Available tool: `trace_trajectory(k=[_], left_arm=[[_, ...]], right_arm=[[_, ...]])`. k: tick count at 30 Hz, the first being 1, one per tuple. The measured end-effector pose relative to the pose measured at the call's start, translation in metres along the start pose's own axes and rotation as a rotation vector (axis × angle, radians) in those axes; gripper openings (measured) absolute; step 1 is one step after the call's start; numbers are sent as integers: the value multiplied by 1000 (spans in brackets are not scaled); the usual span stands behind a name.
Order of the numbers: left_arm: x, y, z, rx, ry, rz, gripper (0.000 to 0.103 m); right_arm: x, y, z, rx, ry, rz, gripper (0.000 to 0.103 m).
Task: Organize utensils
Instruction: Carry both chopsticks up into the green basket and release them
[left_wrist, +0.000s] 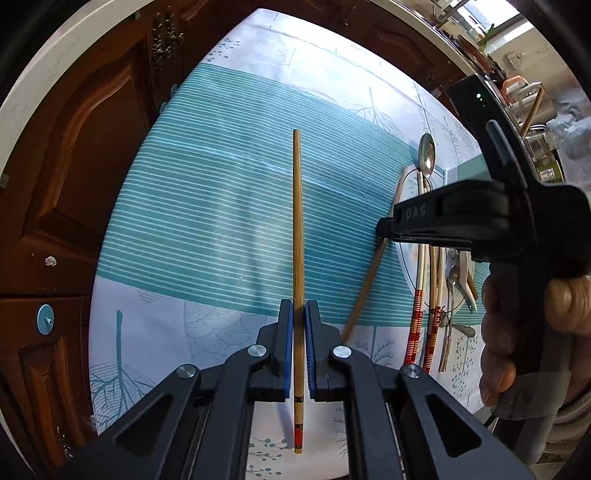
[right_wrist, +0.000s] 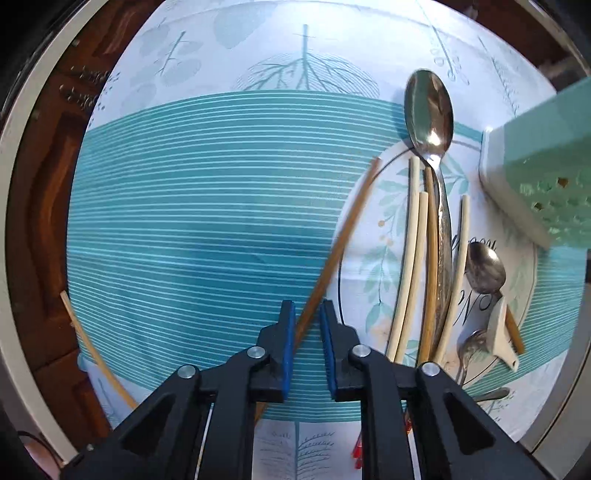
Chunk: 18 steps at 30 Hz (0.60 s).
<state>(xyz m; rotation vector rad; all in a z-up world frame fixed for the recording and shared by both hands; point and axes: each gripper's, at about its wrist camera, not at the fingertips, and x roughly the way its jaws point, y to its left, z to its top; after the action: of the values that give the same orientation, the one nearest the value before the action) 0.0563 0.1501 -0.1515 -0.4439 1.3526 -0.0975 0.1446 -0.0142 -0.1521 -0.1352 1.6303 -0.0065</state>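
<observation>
The teal-striped tablecloth lies bare ahead of the left gripper, whose jaws pinch a wooden chopstick pointing straight forward. The right gripper, marked "DAS", sits partly open around a second wooden chopstick, which lies just left of the utensil-filled plate.

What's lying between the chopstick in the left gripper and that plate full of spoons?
In the left wrist view, only striped tablecloth and one loose bamboo chopstick lie between the held chopstick and the plate.
</observation>
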Motion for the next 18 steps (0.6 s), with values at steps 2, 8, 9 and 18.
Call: trace_trajectory(k=[2,8,9,18], left_arm=[[-2,0,1,-4,-5,-4,4],[-21,1,2,17,-23,-19,4],[-22,-4,3,26,-27,-20,4],[-65,-77,26,205,-141,-67,4]], right_arm=[[-2,6,-2,-25,-18,-5,6],[-8,-21,-10,44,22,186,5],[-12,-26,-13,45,15,198,5],[-105,-83,-68,4,-314,427,5]])
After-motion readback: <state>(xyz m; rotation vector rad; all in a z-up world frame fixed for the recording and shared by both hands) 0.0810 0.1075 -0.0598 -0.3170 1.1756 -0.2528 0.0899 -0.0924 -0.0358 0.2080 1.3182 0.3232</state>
